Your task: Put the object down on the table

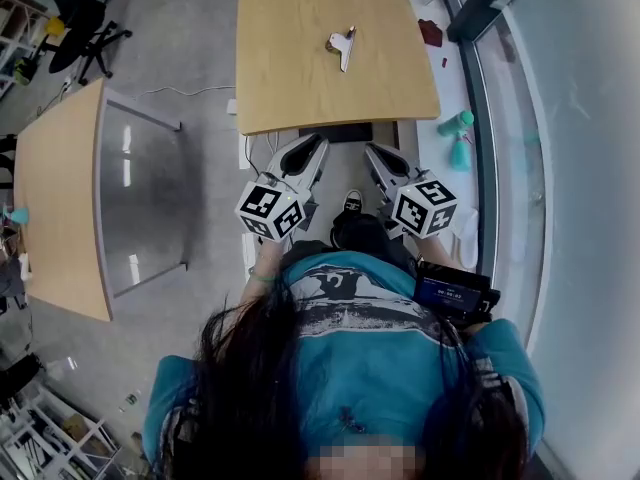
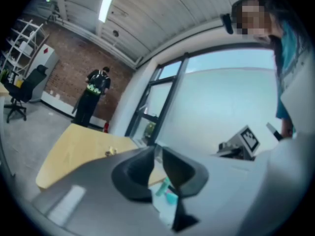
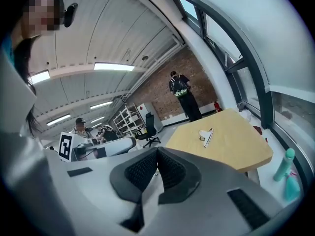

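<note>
A white clip (image 1: 341,46) with a brownish end lies alone on the small wooden table (image 1: 290,88), toward its far side. It shows again as the clip (image 3: 205,135) on the table (image 3: 236,149), and as a small pale shape (image 2: 110,151) on the table (image 2: 74,154). My left gripper (image 1: 317,148) and right gripper (image 1: 373,154) are held close to the person's body, short of the table's near edge. Both point at the table. The left gripper (image 2: 156,154) and right gripper (image 3: 156,157) have their jaws together with nothing between them.
A longer wooden table (image 1: 55,198) stands at the left and a black office chair (image 1: 85,13) at the far left. Two teal bottles (image 1: 458,138) sit on the floor by the window wall at the right. A person (image 3: 182,95) stands beyond the table.
</note>
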{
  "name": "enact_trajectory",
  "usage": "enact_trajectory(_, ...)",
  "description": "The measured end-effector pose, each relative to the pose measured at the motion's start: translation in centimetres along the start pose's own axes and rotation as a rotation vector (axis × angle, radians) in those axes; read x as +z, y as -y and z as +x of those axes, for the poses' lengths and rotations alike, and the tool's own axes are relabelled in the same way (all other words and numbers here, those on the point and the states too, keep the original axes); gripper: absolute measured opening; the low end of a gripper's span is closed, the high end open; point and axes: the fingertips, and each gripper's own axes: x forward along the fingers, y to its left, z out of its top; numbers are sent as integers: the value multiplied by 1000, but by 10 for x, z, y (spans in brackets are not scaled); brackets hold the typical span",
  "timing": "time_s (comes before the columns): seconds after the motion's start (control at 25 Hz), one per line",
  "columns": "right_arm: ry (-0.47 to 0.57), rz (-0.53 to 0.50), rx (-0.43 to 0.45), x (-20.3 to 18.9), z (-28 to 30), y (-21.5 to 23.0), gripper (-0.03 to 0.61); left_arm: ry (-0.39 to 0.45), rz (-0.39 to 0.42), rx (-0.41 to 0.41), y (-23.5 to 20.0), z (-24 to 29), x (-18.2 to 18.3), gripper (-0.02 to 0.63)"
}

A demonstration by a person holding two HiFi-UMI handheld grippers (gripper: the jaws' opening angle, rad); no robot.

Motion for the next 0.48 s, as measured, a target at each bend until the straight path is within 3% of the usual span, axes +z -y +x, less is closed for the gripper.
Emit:
enact_trajectory(0.2, -20, -10, 52, 28, 22, 51, 8, 9, -33, 65, -17, 50, 3, 40)
enact_trajectory(0.48, -48, 3, 87, 42, 46, 85, 9, -107, -56, 125, -51, 80, -17, 93)
